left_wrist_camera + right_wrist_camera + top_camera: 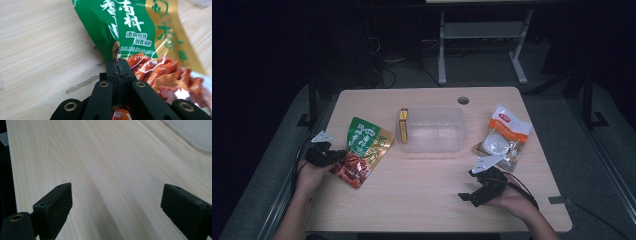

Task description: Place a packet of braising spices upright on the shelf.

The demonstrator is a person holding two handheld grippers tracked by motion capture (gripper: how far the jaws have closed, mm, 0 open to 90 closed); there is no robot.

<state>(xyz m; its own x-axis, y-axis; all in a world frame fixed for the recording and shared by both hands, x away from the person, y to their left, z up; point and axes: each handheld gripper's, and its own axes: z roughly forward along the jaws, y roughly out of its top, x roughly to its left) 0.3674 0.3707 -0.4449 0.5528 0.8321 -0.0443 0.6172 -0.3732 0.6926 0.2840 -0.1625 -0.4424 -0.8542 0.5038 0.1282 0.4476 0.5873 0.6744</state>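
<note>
Evidently the left tool (117,61) is pinching the near edge of the green and red sauce packet (363,150), jaws closed tight on the thin film, since an edge gives a flat pouch its only graspable fold. That packet is lying on the surface (422,185) at its left side, just beside the clear plastic bin (432,130), likely its destination. Meanwhile the right tool (476,187) is resting wide open and empty, keeping clear.
</note>
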